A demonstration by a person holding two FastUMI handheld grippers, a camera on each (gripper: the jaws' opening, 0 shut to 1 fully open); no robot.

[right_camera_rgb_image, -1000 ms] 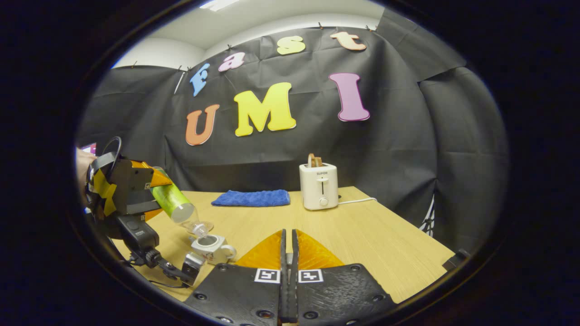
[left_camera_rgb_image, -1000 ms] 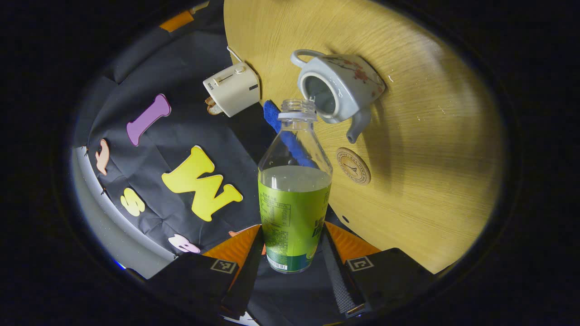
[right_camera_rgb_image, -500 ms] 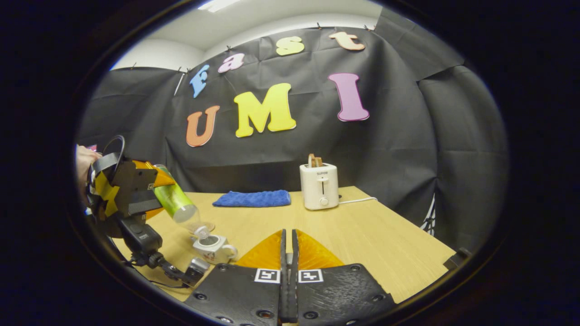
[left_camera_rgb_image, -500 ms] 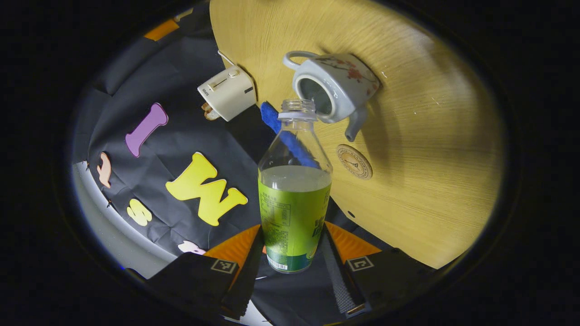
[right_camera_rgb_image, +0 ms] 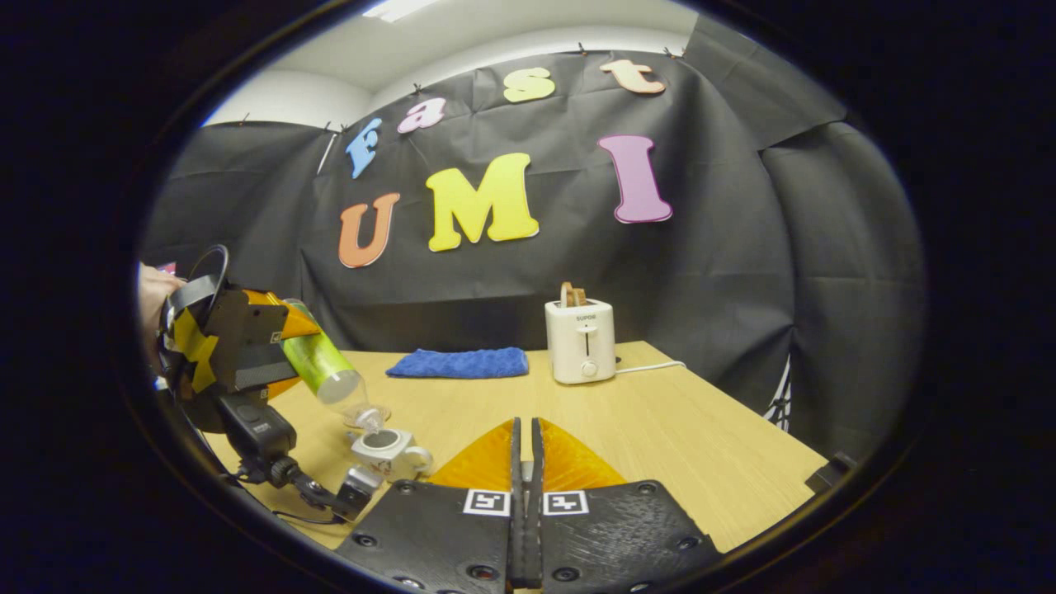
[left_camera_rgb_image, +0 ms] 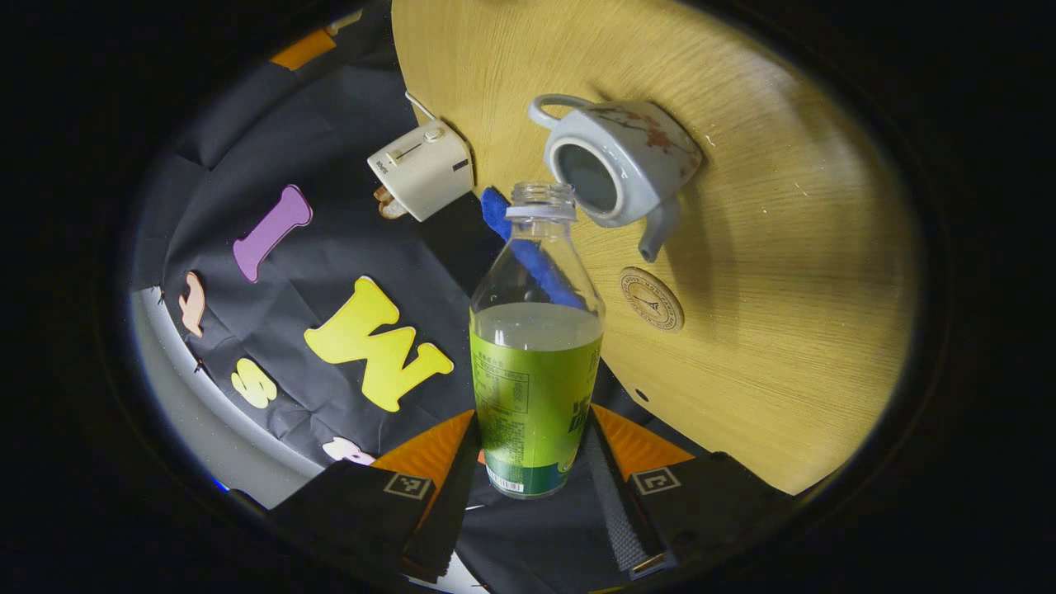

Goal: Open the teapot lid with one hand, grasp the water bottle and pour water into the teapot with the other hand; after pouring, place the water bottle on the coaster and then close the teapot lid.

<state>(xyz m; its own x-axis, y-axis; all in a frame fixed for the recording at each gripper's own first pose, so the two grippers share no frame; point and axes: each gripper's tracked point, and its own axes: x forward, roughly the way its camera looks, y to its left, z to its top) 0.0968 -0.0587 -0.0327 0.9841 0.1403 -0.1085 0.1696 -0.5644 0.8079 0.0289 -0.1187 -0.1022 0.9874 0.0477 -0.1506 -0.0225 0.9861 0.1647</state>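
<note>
A clear water bottle (left_camera_rgb_image: 535, 363) with a green label and no cap sits between the fingers of my left gripper (left_camera_rgb_image: 532, 462), which is shut on it. The bottle is tilted mouth-down, its open neck just above the lidless white teapot (left_camera_rgb_image: 627, 161). A round wooden coaster (left_camera_rgb_image: 652, 299) lies on the table beside the teapot's spout. In the right gripper view the left gripper (right_camera_rgb_image: 239, 346) holds the bottle (right_camera_rgb_image: 322, 367) slanted over the teapot (right_camera_rgb_image: 388, 450). My right gripper (right_camera_rgb_image: 524, 462) is shut, raised above the table to the teapot's right.
A white toaster (right_camera_rgb_image: 580, 340) with bread in it and a folded blue cloth (right_camera_rgb_image: 458, 362) stand at the back of the wooden table (right_camera_rgb_image: 660, 421). A hand (right_camera_rgb_image: 153, 289) holds the left gripper at the table's left side.
The left gripper with the bottle has shifted slightly over the teapot and keeps its tilt. The right gripper has stayed still.
</note>
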